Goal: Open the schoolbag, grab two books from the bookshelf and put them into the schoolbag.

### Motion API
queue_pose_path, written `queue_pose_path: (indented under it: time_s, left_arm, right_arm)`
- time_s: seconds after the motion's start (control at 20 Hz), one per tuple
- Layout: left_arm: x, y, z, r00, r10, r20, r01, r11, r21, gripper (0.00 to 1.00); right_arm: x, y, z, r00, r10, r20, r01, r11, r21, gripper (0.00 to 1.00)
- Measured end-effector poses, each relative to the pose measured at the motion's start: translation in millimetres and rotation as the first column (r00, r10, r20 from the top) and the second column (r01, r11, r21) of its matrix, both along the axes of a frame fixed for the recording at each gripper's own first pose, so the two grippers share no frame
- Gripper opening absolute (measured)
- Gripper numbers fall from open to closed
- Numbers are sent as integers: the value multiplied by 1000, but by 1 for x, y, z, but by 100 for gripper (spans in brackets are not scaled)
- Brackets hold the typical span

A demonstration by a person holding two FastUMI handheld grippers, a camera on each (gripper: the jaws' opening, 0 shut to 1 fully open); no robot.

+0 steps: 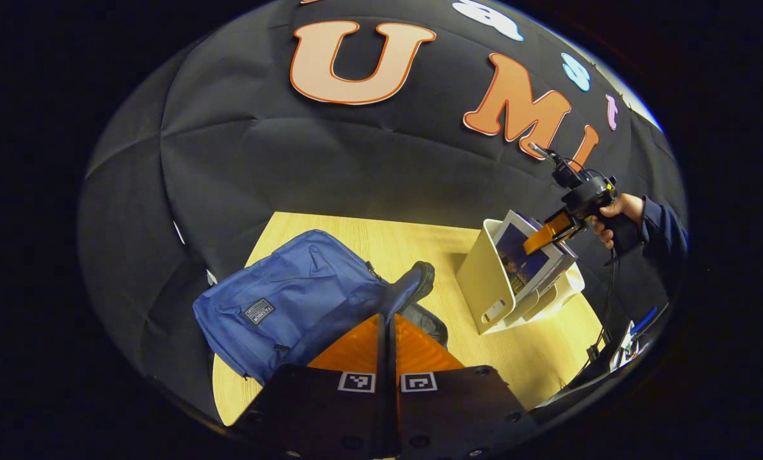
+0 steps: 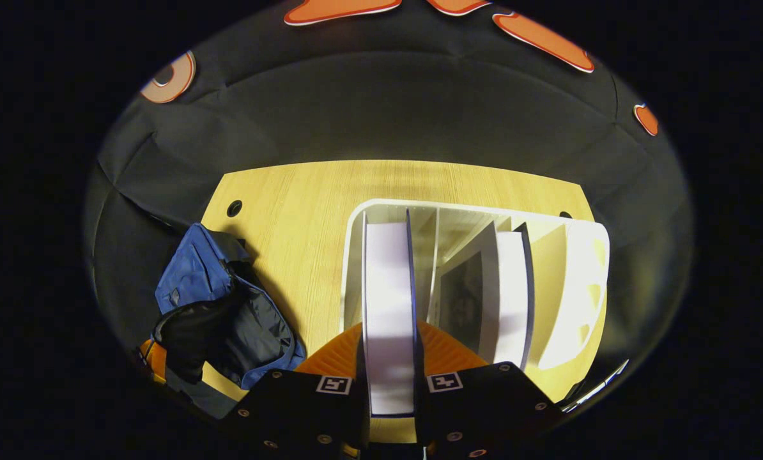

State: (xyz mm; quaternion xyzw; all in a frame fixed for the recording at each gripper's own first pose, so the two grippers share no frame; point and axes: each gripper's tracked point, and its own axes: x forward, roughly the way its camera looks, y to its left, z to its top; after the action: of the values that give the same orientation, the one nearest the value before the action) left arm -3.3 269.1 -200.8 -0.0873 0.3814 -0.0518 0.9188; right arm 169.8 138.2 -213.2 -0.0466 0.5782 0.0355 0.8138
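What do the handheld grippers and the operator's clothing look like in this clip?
Each gripper body is black, studded with small round screws and carrying two square black-and-white tags, seen on the left gripper and the right gripper. From the left gripper view, the right gripper has a black pistol-style handle, a black camera block on top and thin dark cables trailing down. The hand holding it emerges from a dark navy sleeve.

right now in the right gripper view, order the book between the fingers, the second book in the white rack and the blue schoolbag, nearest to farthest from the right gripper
1. White-edged book, between the right gripper's fingers.
2. Second book, leaning in the white rack, to the right.
3. Blue fabric schoolbag, open, off to the left on the wooden table.
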Motion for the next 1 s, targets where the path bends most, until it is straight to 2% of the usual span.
queue_pose_path:
  time_s: [0.15,0.35,0.65,0.85,1.0]
  left_arm:
    - [-2,-2,-1,1000,-1,2,1,1000,-7,0]
    - [-2,-1,0,1000,-1,2,1,1000,-7,0]
    - [8,3,15,999,-36,5,36,998,52,0]
    - [21,9,31,998,-58,10,57,995,83,0]
    - [31,17,42,998,-53,21,51,994,101,0]
  right_arm:
    - [-5,-4,25,1000,2,20,-3,999,35,28]
    - [-10,-16,72,995,-20,99,11,996,91,28]
    - [-31,-27,136,975,-66,213,17,975,222,28]
    - [-43,-3,166,961,-83,265,-18,934,357,27]
    - [-51,16,168,957,-112,266,-16,899,437,27]
